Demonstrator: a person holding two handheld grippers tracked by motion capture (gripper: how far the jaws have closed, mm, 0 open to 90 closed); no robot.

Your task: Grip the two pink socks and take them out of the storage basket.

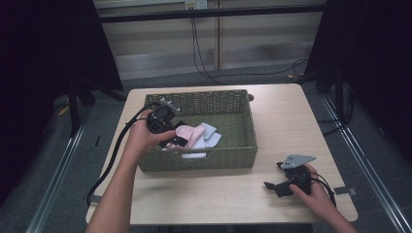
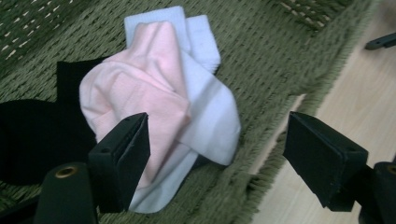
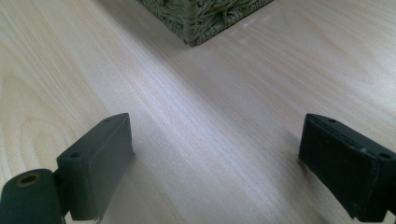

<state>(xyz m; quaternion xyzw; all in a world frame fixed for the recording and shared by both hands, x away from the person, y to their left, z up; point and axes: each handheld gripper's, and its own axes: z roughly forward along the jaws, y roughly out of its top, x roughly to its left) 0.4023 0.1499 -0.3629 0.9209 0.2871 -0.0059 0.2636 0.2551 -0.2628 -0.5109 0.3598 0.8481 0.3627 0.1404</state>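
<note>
A green woven basket [image 1: 228, 104] stands on the wooden table [image 1: 286, 121]. Inside it lie a pink sock [image 2: 140, 79] on top of a white sock [image 2: 210, 116], with a black sock [image 2: 32, 135] beside them. My left gripper [image 1: 176, 133] hovers over the basket's left part, open, its jaws spread just above the pink sock [image 1: 190, 134] and nothing between them. My right gripper [image 1: 274, 175] rests open on the table near the front right corner, pointing towards the basket's corner [image 3: 205, 23].
Black cables [image 1: 204, 58] run over the grey floor behind the table. Dark curtains and stand legs [image 1: 73, 107] flank both sides. Bare tabletop lies right of the basket and along the front edge.
</note>
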